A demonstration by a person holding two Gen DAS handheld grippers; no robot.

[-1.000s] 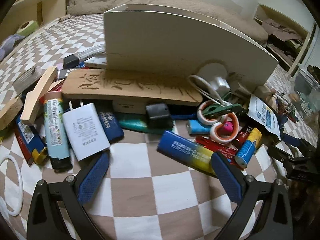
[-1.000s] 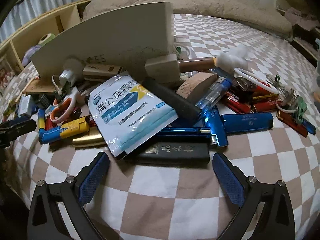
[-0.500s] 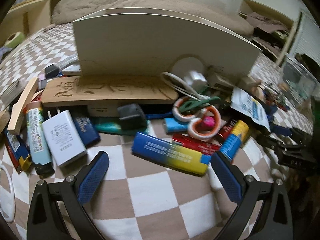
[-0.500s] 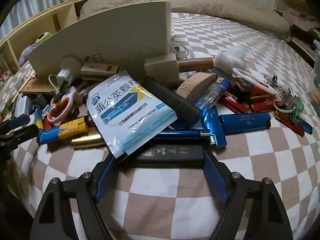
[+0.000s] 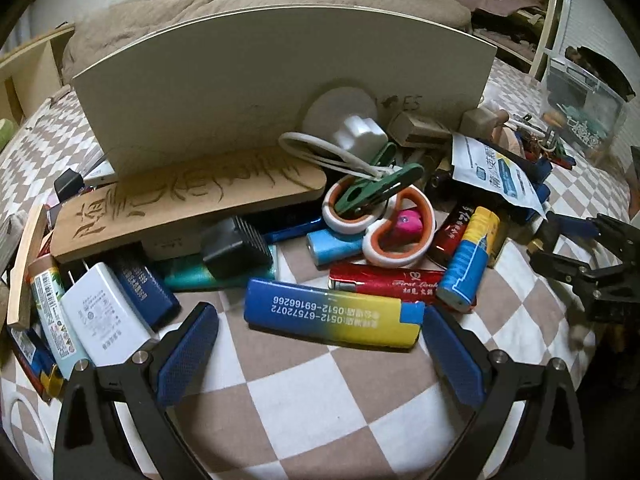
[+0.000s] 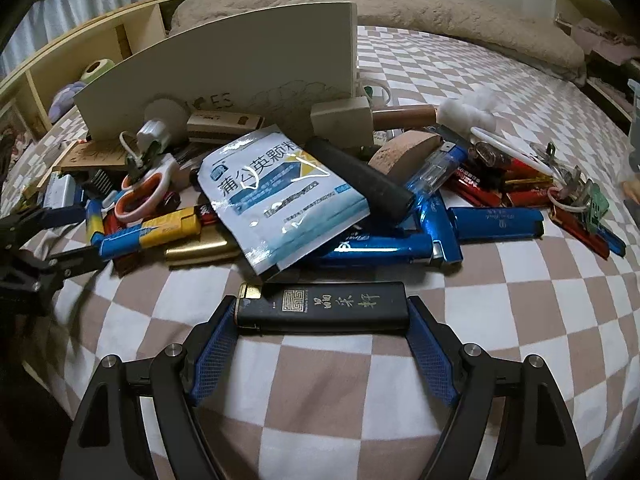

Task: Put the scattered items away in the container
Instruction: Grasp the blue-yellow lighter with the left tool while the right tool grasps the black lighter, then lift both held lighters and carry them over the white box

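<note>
A heap of small items lies on a checked bedspread in front of a cream box (image 5: pixel 280 76), which also shows in the right wrist view (image 6: pixel 240 72). My left gripper (image 5: pixel 320 332) is open, its blue pads on either side of a blue-and-yellow lighter (image 5: pixel 332 318) without gripping it. My right gripper (image 6: pixel 322 316) is shut on a black lighter with gold characters (image 6: pixel 322 307), held by its two ends just above the bedspread. The right gripper also shows at the right edge of the left wrist view (image 5: pixel 584 256).
The pile holds a carved wooden plaque (image 5: pixel 188 204), orange-handled scissors (image 5: pixel 380 228), a white charger (image 5: pixel 104 314), a white-and-blue sachet (image 6: pixel 276 196), blue lighters (image 6: pixel 496 222) and a black cylinder (image 6: pixel 360 178). A clear plastic bin (image 5: pixel 580 108) stands far right. Wooden shelves (image 6: pixel 100 48) line the left.
My right gripper closed on the black lighter and drew it back from under the sachet. My left gripper moved right and forward until the blue-and-yellow lighter lay between its open fingers.
</note>
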